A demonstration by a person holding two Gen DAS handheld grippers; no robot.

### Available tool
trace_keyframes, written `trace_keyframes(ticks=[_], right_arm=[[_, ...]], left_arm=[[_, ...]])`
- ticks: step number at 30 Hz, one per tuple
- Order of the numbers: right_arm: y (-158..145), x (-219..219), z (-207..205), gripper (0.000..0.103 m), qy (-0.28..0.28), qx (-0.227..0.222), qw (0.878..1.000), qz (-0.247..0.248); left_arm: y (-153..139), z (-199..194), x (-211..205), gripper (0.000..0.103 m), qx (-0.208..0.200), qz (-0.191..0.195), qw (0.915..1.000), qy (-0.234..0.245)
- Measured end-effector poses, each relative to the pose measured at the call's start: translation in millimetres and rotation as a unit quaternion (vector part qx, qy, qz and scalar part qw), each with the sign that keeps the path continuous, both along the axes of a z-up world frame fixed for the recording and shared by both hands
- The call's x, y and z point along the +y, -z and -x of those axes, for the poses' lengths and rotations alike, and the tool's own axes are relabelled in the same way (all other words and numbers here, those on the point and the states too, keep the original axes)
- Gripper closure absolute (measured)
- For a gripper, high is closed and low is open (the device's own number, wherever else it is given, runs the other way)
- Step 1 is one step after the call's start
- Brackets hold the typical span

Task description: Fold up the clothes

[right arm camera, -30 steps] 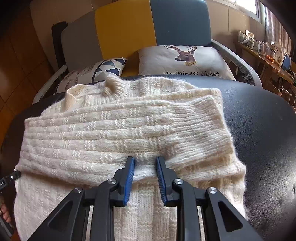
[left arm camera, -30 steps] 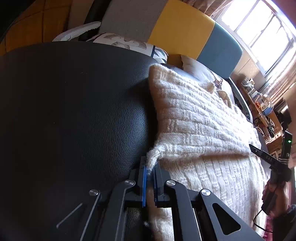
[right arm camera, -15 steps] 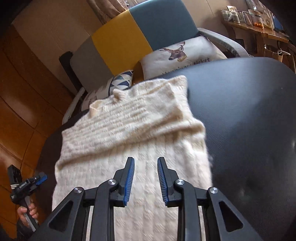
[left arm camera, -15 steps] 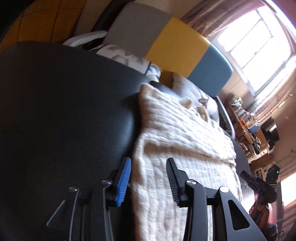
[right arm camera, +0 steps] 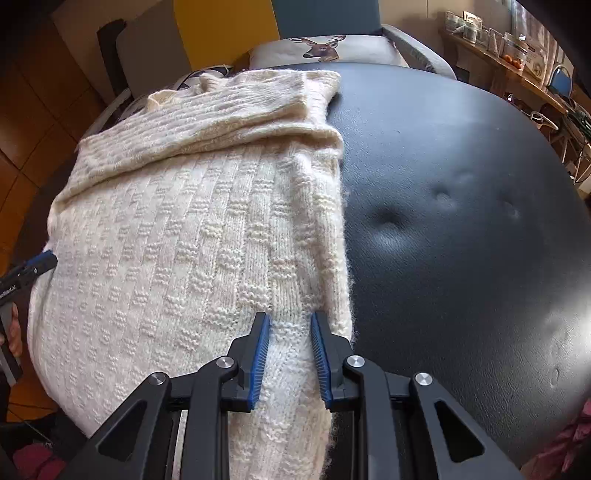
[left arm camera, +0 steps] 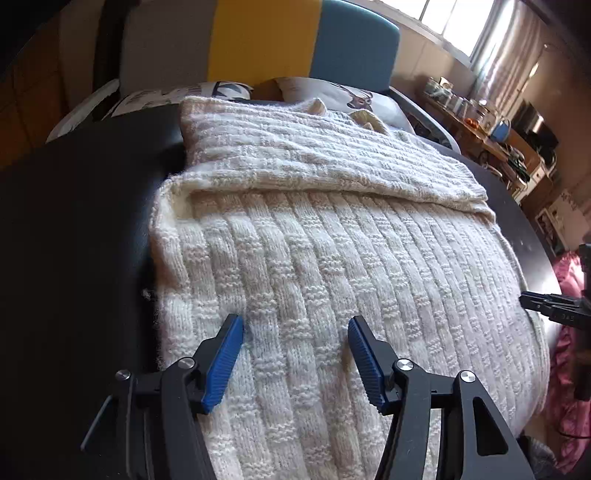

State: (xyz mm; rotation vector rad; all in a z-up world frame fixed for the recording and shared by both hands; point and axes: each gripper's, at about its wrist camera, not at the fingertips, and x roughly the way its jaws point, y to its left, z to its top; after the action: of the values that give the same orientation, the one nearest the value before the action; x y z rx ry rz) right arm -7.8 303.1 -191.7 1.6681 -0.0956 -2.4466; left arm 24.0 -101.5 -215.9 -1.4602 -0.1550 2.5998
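Cream knitted sweater (left arm camera: pixel 325 258) lying spread on a black padded seat (right arm camera: pixel 461 221), far part folded over, left gripper (left arm camera: pixel 295 332) opening wide above its near left, right gripper (right arm camera: pixel 288 328) hovering narrow, empty, at its near right edge, cushions (right arm camera: pixel 332 48) lying beyond

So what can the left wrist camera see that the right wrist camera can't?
Only the left wrist camera shows the bright window, the blue pot on the cluttered shelf, and the left gripper head-on, its jaws opening above the sweater with nothing pinched.

Only the right wrist camera shows the dimples in the black cushion, a hand at the left edge, and the right gripper with knit between its jaws.

Both show the cream knit sweater, the deer pillow and the yellow-and-blue chair back.
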Motion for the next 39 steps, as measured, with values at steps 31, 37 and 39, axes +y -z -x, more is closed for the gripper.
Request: trace_keyframes(ticks=[31,37,39], right_arm=[[-46,-93,263,0.078,-0.147,0.113,0.983,-0.002],[-14,-104,300,0.078,-0.184,0.089,0.978,-0.039],[-3,-108,302,0.078,-0.191,0.087,0.976,-0.059]], left_arm=[[-46,237,28,0.046,0.065,0.078,0.9806,0.168],[-22,270,43,0.045,0.038,0.09,0.971,0.218],[-16,273,54,0.045,0.039,0.109,0.9637,0.24]])
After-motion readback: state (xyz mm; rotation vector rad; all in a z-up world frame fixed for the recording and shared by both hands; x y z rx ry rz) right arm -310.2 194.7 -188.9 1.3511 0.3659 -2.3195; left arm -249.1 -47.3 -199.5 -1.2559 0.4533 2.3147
